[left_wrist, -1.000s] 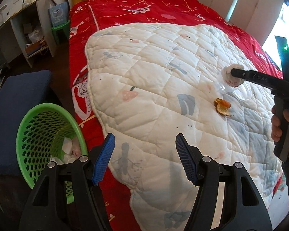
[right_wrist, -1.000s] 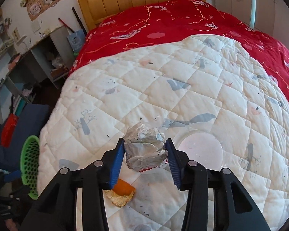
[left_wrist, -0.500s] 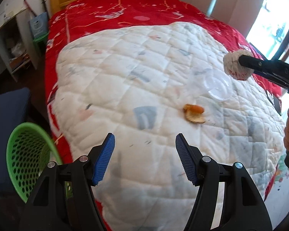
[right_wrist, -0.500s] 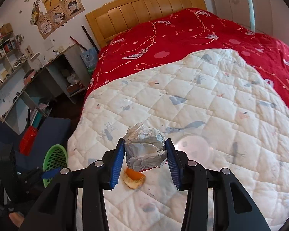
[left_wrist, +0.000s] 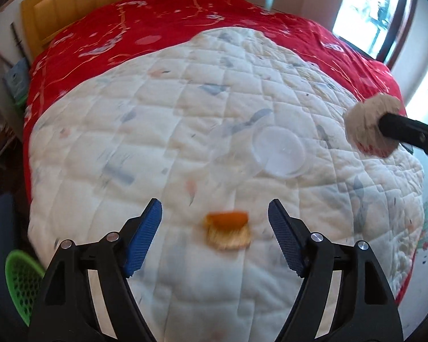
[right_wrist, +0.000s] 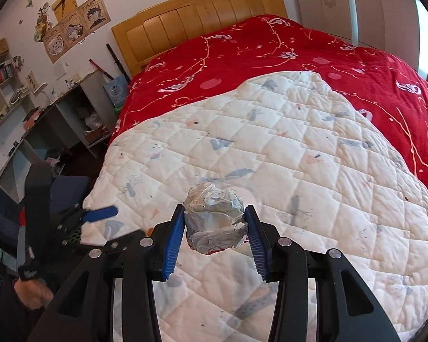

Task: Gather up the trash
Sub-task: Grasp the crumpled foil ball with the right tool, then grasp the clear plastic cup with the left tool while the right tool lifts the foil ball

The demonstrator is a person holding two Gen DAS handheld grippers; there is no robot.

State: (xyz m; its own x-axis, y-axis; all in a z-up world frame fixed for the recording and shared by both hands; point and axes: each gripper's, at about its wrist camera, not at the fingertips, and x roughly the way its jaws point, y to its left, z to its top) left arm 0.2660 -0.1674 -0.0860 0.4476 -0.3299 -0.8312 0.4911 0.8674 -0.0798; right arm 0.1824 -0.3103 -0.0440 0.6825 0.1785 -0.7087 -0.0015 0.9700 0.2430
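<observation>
My right gripper [right_wrist: 214, 235] is shut on a crumpled paper ball [right_wrist: 214, 225] and holds it above the white quilt [right_wrist: 271, 148]. The ball also shows in the left wrist view [left_wrist: 369, 126] at the right, held in the air. My left gripper [left_wrist: 215, 232] is open and empty, with an orange peel [left_wrist: 228, 232] lying on the quilt between its fingers, a little ahead. A clear plastic lid [left_wrist: 278, 152] lies on the quilt beyond the peel. The left gripper shows in the right wrist view [right_wrist: 100, 216] at the bed's left edge.
A green mesh bin [left_wrist: 21, 278] stands on the floor left of the bed. A red blanket [right_wrist: 271, 54] covers the far half of the bed up to a wooden headboard [right_wrist: 197, 17]. Desks and shelves [right_wrist: 28, 119] line the left wall.
My left gripper has swung right from the bin to over the quilt, so the peel now lies between its fingers. My right gripper has lifted the paper ball up and back.
</observation>
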